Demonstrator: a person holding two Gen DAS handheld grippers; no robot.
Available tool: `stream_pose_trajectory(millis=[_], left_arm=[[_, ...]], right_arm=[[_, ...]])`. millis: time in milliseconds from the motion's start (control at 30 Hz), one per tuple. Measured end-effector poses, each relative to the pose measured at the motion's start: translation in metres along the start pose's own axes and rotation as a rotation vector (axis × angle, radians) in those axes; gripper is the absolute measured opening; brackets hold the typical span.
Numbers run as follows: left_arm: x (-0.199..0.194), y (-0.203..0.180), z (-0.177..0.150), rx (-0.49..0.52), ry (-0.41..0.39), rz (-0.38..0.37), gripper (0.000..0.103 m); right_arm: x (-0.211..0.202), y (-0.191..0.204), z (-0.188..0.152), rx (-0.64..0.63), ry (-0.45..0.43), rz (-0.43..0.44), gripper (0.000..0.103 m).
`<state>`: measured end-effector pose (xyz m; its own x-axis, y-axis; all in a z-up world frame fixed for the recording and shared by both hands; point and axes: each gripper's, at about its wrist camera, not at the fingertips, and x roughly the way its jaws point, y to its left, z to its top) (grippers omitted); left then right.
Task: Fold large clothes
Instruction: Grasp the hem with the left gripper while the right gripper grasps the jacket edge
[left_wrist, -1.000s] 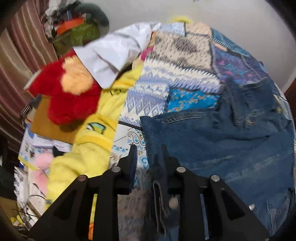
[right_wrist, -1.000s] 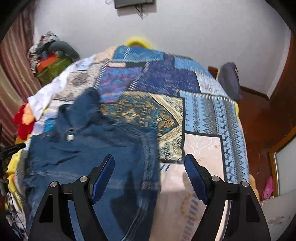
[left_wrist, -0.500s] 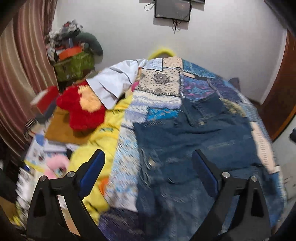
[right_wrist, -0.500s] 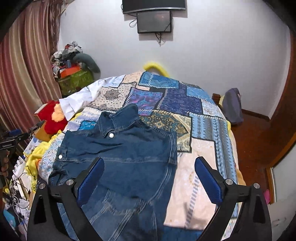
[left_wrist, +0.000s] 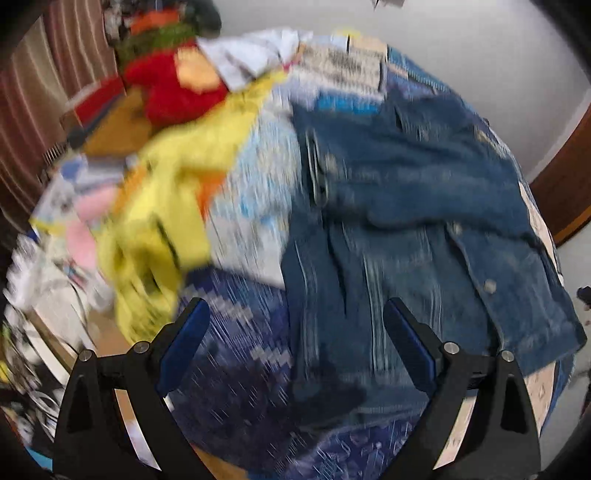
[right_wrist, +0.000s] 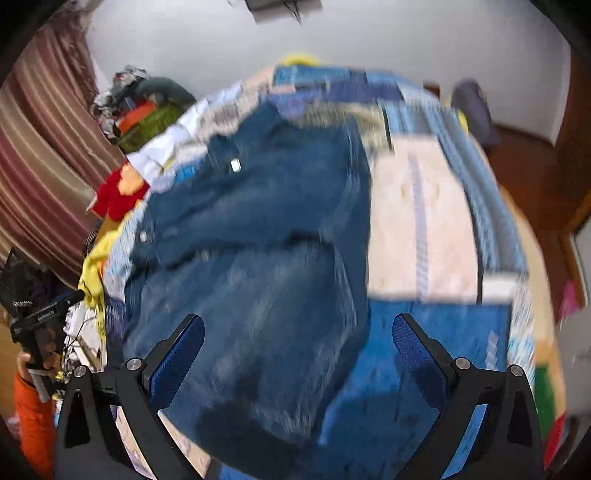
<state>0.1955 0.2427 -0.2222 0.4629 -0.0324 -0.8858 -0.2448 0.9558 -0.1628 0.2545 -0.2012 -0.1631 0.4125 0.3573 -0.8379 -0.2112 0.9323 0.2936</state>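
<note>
A blue denim jacket (left_wrist: 406, 206) lies on the patchwork bedspread (left_wrist: 236, 354), collar toward the far wall; it also shows in the right wrist view (right_wrist: 258, 240). My left gripper (left_wrist: 295, 343) is open and empty, hovering above the jacket's near left edge. My right gripper (right_wrist: 297, 354) is open and empty above the jacket's near hem. Both views are motion-blurred.
A yellow garment (left_wrist: 177, 177) and a red plush toy (left_wrist: 173, 88) lie at the bed's left side. Striped curtains (right_wrist: 40, 155) and a pile of clutter (right_wrist: 144, 107) stand at left. Wooden floor (right_wrist: 524, 162) is at right. The bedspread (right_wrist: 424, 229) lies bare right of the jacket.
The left gripper opened, letting go of the jacket edge, and drew back. Both grippers then dropped closer toward the jacket's near hem; views are now blurred by motion.
</note>
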Motion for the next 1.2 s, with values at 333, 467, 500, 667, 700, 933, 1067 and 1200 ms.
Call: stream_pose_trajectory(millis=[333,467,500,667,700,933,1067,1200], left_arm=[[0.059,0.005,-0.052,-0.116,0.181,-0.1,0.095],[0.071,0.006,-0.061,-0.198,0.221,-0.206,0.087],[0.073,0.006,-0.062,-0.209,0.228,-0.215,0.084],[0.072,0.003,-0.066,-0.244,0.244,-0.241,0.056],[0.07,0.001,-0.065,-0.228,0.243,-0.246,0.05],[0.032,-0.014,-0.04,-0.134,0.148,-0.195,0.017],[-0.015,-0.023,-0.005,-0.107,0.006,-0.207,0.016],[-0.054,-0.025,0.037,-0.092,-0.126,-0.219,0.016]], right_arm=[[0.007,-0.008,-0.039,0.049,0.05,0.07,0.078],[0.013,-0.001,-0.044,0.059,0.049,0.114,0.057],[0.014,0.001,-0.044,0.05,0.051,0.128,0.048],[0.018,0.006,-0.039,0.063,0.046,0.183,0.027],[0.017,0.007,-0.038,0.055,0.039,0.185,0.025],[-0.001,0.014,-0.009,0.018,-0.061,0.232,0.018],[-0.01,0.024,0.013,-0.038,-0.126,0.216,0.018],[-0.019,0.024,0.043,-0.05,-0.192,0.216,0.017]])
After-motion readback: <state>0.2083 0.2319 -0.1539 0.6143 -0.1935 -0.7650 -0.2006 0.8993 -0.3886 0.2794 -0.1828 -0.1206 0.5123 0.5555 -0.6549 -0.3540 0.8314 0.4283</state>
